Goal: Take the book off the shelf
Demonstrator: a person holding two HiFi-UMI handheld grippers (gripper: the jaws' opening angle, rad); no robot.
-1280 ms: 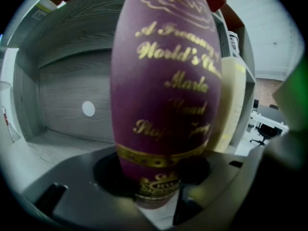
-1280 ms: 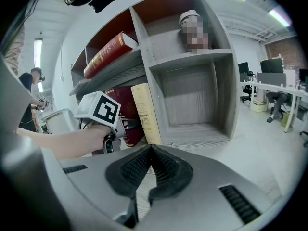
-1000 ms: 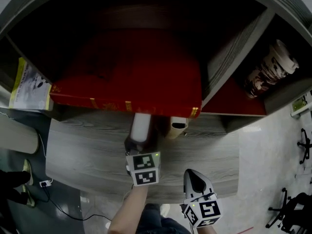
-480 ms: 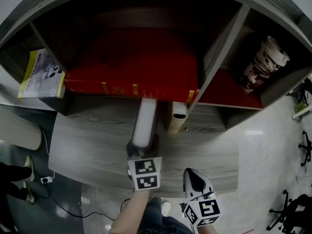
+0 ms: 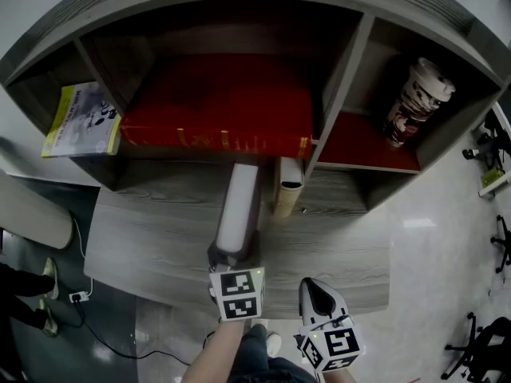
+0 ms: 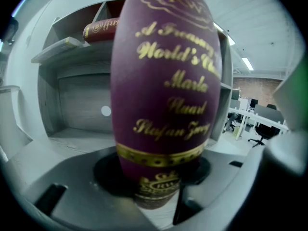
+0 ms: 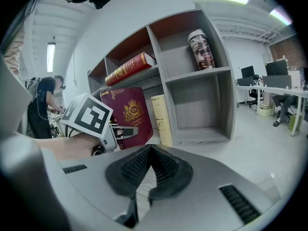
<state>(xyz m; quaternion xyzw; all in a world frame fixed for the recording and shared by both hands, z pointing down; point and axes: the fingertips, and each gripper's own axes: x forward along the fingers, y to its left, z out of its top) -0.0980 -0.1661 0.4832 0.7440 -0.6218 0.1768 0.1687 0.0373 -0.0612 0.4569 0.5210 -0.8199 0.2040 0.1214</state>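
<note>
1. Got the book (image 5: 237, 206) clamped in the left gripper (image 5: 233, 255), fingers squeezed onto its two covers at the spine edge (maroon spine and gold lettering filling the left gripper view).
2. Standing upright, that book, spine out toward the person, white page tops showing in the head view. Far end sitting just under the front edge of a big red book (image 5: 219, 106).
3. Over to the right gripper (image 5: 317, 292): clenched on nothing, pads meeting, low and to the right of the left one, well apart from the book.
4. Just right of the held book, a tan book (image 5: 289, 188) upright in the same lower bay. Narrow gap between the two from above; touching or not, hard to say.
5. Overhead, that red book lying flat on the upper board of the shelf (image 5: 339, 94), spanning the middle bay from wall to wall.
6. Further along: a patterned can (image 5: 417, 102) upright in the upper right bay, a yellow booklet (image 5: 84, 118) lying in the upper left one.
7. From the right gripper view, gold crest on the held book's cover plain to see. A person (image 7: 45, 100) off at the far left, desks and office chairs at the far right.
</note>
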